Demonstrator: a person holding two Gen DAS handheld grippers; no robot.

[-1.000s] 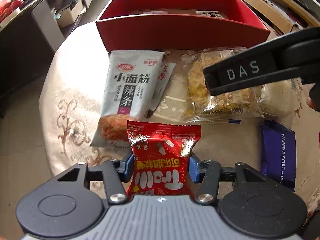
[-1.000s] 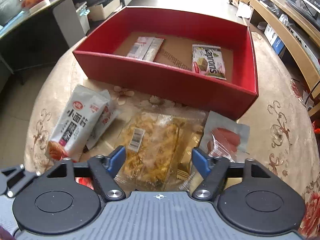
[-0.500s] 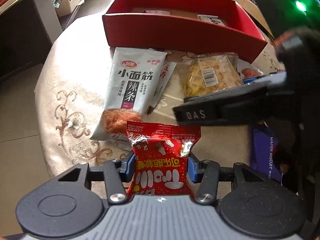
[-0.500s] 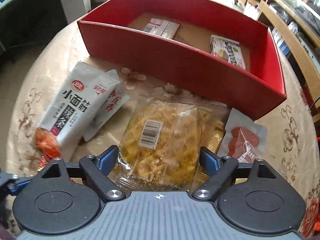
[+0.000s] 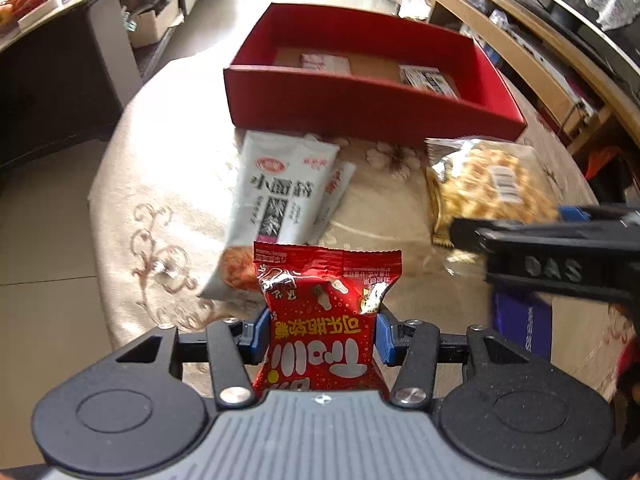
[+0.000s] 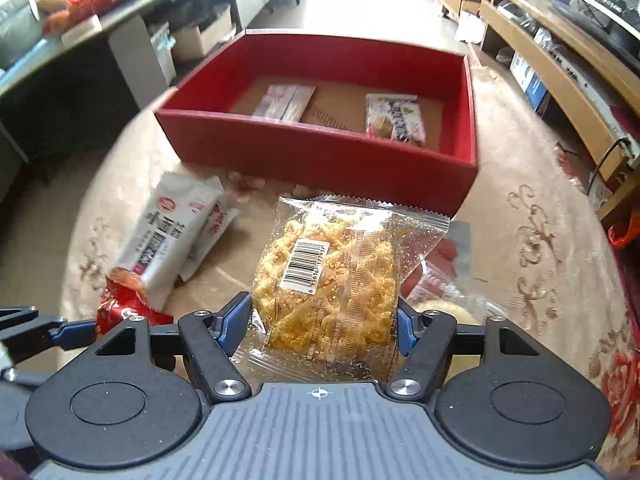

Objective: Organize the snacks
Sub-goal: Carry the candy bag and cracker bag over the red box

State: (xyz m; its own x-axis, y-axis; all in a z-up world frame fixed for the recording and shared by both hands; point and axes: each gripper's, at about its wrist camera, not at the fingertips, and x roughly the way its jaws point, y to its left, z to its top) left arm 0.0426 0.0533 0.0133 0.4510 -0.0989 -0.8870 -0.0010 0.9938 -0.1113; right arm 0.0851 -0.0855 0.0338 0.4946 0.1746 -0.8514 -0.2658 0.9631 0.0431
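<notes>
Right wrist only: sausage pack [image 6: 448, 256] behind clear snack bag [image 6: 332, 276].

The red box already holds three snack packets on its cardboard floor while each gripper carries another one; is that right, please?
Not quite: the red box holds two packets, not three, as the right wrist view shows. The left gripper carries the red packet; the right gripper, jaws closing, has the yellow packet.

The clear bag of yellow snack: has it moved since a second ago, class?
Yes. The clear bag of yellow snack has come up off the table between the right gripper's closing jaws, its top edge now nearer the red box.
</notes>
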